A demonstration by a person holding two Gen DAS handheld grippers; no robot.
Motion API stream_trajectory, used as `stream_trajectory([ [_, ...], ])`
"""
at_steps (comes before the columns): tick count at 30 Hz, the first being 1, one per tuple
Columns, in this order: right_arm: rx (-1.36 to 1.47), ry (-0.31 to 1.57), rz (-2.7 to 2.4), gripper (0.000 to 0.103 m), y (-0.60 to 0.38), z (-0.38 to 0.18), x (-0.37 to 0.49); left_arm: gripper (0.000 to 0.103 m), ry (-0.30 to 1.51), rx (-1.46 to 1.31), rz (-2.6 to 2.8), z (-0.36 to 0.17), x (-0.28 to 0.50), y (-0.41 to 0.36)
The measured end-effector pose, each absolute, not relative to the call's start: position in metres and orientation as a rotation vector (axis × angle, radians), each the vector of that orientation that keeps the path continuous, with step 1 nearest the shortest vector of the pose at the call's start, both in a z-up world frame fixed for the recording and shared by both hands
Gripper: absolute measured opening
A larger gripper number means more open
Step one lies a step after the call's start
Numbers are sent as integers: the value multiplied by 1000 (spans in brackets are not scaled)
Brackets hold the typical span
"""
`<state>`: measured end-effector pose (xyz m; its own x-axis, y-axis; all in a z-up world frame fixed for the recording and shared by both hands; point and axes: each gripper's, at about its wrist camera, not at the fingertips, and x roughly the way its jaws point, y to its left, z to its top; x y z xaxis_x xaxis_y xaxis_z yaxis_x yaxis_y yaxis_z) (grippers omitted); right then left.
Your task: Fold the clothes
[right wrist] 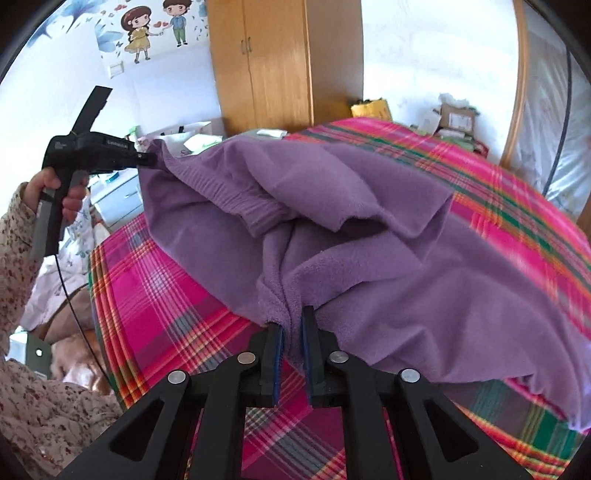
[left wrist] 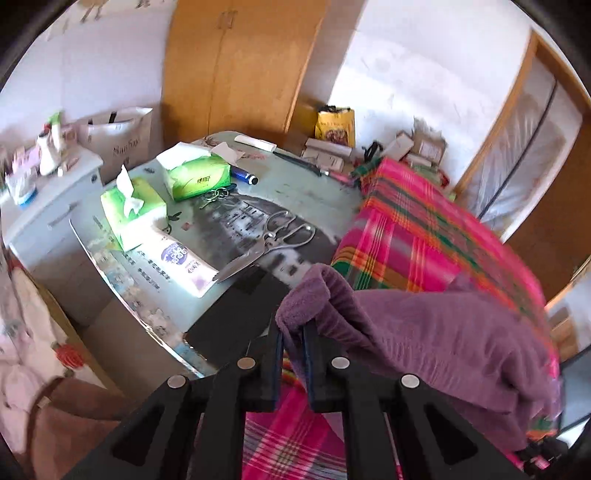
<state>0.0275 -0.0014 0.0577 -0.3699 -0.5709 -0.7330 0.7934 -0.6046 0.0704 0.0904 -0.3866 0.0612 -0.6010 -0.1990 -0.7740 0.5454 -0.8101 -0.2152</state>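
Purple garment point(right wrist: 369, 229) stretched between two hand-held grippers
Left hand-held gripper point(left wrist: 293, 328) and right hand-held gripper point(right wrist: 293, 321) each pinch one edge, at lower centre; one garment.

White walls point(right wrist: 424, 55), daylit; a wooden wardrobe point(right wrist: 273, 62) stands against the far wall, with a cartoon sticker of two children point(right wrist: 155, 26) on the wall to its left. At right, a wood-framed door point(left wrist: 517, 122) covered in clear plastic sheeting. A pale table point(left wrist: 295, 184) stands beside a bed under a pink plaid cover point(right wrist: 155, 295), with a white drawer cabinet point(left wrist: 55, 206) at left.
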Motion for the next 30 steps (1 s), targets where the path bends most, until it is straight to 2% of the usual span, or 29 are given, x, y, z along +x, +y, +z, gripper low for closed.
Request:
stream_trajectory([
  [4,950,345,-2051,14,7,57,26,13,527,1101,-2395,64,91,-370],
  [9,932,284,-2087,23,29,66,32,17,423,1043,-2447,81,101,-345],
  [15,937,226,-2178,23,59,72,26,24,259,1000,-2593,106,100,-291],
  [21,953,180,-2246,24,82,68,20,25,255,967,-2657,122,98,-267],
  [24,959,161,-2261,24,91,65,17,30,280,991,-2667,123,94,-259],
  [30,986,161,-2288,25,102,60,6,30,149,1111,-2788,118,67,-204],
])
